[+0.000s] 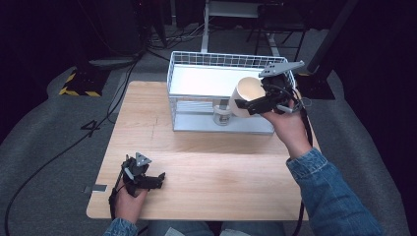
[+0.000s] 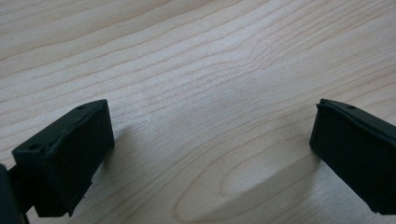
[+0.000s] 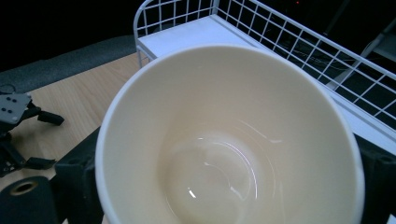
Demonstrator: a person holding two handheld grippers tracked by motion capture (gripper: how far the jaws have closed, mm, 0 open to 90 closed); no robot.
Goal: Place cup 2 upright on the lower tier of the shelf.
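The cup (image 1: 250, 93) is cream inside and out, with a paler rim. The worktop (image 1: 206, 172) is pale wood with fine brown grain lines. The wire rack (image 1: 196, 61) at the far side is white, its shelves white too. The small jar (image 1: 222, 116) under the shelf is off-white. Both tools, left (image 1: 155, 179) and right (image 1: 255, 104), are black with grey plates. The right sleeve (image 1: 329, 191) is blue denim. The floor (image 1: 44, 137) is grey carpet, with 1 yellow-and-black striped patch (image 1: 78, 91) at far left.

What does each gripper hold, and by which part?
The right gripper holds the cream cup by its outer sides, fingers around it. The left gripper holds nothing.
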